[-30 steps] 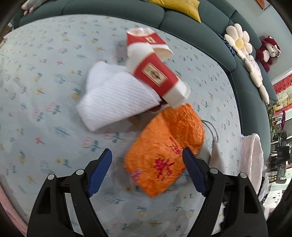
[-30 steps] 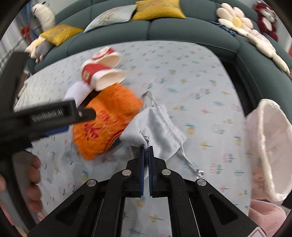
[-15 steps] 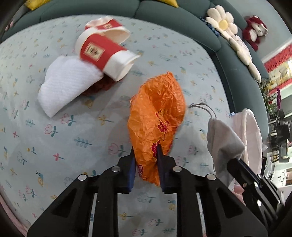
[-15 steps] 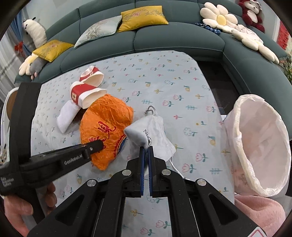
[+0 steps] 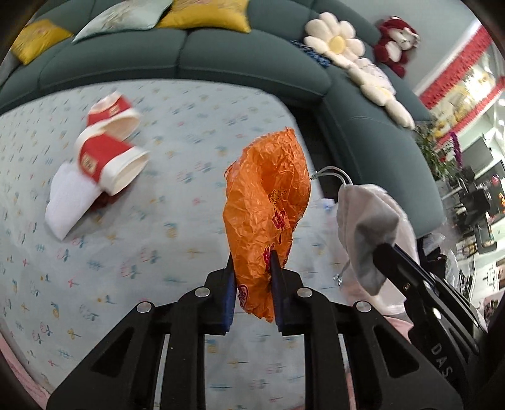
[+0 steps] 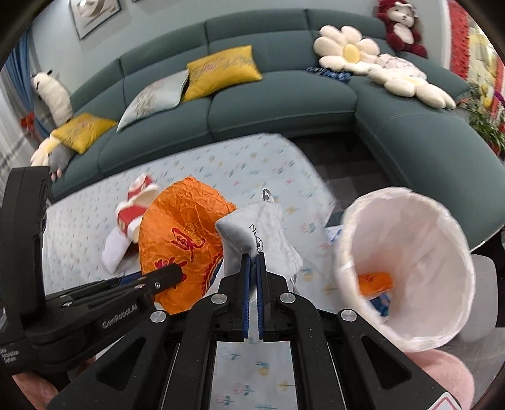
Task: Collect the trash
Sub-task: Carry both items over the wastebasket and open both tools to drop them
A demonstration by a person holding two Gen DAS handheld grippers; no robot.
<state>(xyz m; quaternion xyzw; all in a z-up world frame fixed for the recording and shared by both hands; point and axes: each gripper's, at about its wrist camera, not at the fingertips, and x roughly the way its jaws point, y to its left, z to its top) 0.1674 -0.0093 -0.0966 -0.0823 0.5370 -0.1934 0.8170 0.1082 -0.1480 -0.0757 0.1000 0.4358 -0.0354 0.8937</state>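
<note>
My left gripper (image 5: 252,261) is shut on a crumpled orange plastic bag (image 5: 268,202) and holds it above the floral table (image 5: 157,239). The bag also shows in the right wrist view (image 6: 180,239). My right gripper (image 6: 253,257) is shut on a grey drawstring pouch (image 6: 262,233), lifted off the table; the pouch shows in the left wrist view (image 5: 366,227). Two red and white paper cups (image 5: 110,148) and a white folded cloth (image 5: 68,202) lie on the table at the left. A bin lined with a white bag (image 6: 407,258) stands at the right and holds an orange packet (image 6: 375,280).
A dark green corner sofa (image 6: 284,101) wraps the far and right sides of the table, with yellow cushions (image 6: 221,69), flower pillows (image 6: 347,50) and a red plush toy (image 6: 401,28). A pink surface (image 6: 442,375) lies below the bin.
My left gripper closed on the orange bag and lifted it off the table. My right gripper raised the grey pouch and moved toward the bin, which now shows its inside.
</note>
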